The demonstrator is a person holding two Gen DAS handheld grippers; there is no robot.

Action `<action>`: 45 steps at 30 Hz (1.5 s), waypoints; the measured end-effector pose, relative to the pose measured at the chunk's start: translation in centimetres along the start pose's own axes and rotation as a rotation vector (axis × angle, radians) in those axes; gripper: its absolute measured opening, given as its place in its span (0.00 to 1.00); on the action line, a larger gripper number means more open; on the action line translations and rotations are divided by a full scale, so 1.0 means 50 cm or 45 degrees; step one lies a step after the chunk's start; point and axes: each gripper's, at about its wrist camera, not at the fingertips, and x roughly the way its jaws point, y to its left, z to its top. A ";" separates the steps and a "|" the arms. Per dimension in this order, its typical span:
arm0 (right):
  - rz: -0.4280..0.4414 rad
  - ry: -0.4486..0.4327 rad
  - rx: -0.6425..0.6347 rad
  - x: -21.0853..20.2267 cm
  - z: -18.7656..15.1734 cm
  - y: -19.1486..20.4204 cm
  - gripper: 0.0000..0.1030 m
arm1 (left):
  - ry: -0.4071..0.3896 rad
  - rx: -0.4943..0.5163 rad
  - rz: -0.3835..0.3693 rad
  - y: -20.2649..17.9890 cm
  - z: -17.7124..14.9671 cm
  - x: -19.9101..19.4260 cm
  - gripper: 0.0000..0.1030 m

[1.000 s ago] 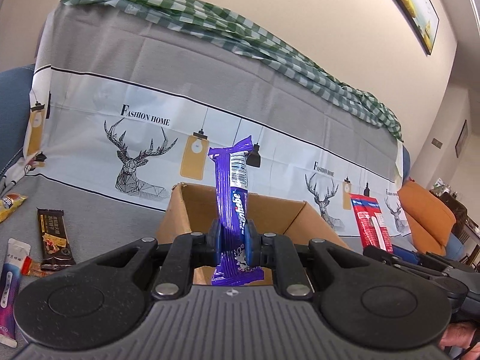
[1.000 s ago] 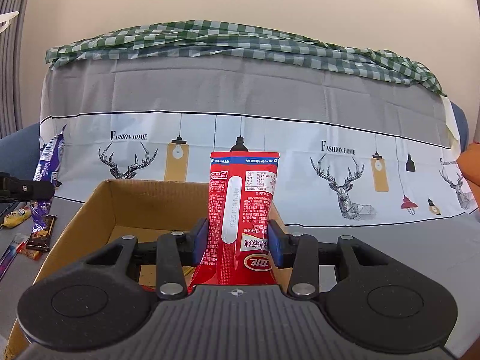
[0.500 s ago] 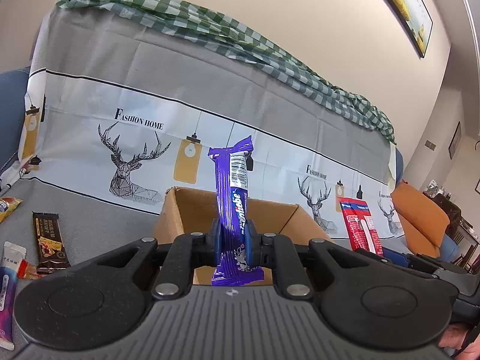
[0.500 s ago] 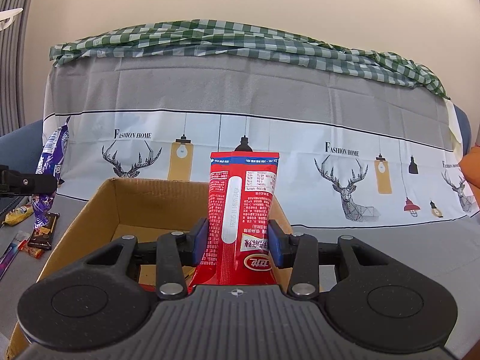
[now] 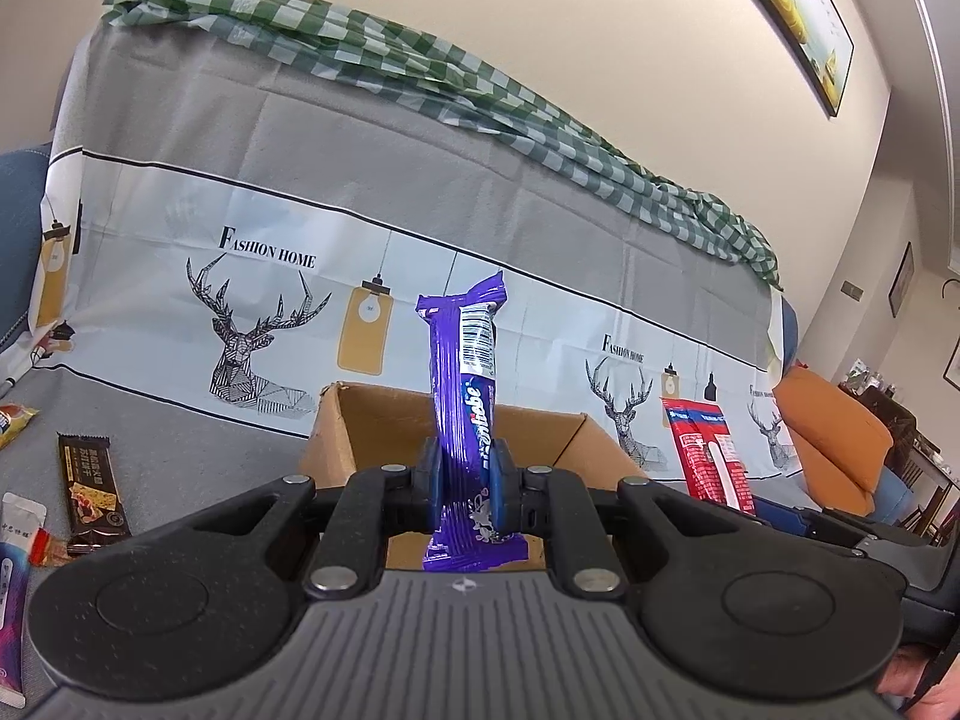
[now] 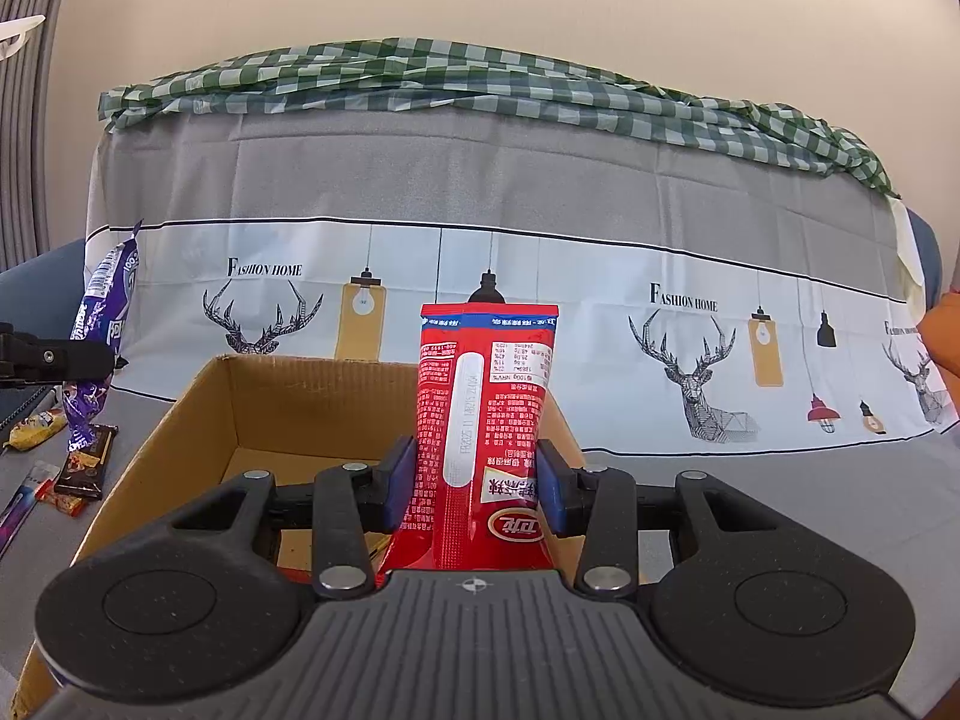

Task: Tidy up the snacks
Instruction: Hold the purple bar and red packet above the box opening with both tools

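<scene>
My left gripper is shut on a purple snack bar that stands upright, just in front of an open cardboard box. My right gripper is shut on a red snack packet, upright over the near part of the same box. The red packet also shows at the right of the left wrist view. The purple bar also shows at the left of the right wrist view. The box floor is mostly hidden behind the grippers.
Loose snacks lie on the grey sofa seat left of the box: a dark brown bar, a white and purple sachet and a yellow packet. The deer-print sofa cover rises behind. An orange cushion is at the right.
Both grippers have risen a little with their snacks; the box and the sofa back sit lower in both views. The grips have not changed.
</scene>
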 end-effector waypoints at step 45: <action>0.003 0.010 -0.008 0.000 0.002 0.005 0.42 | -0.007 0.026 -0.022 -0.017 -0.003 -0.001 0.15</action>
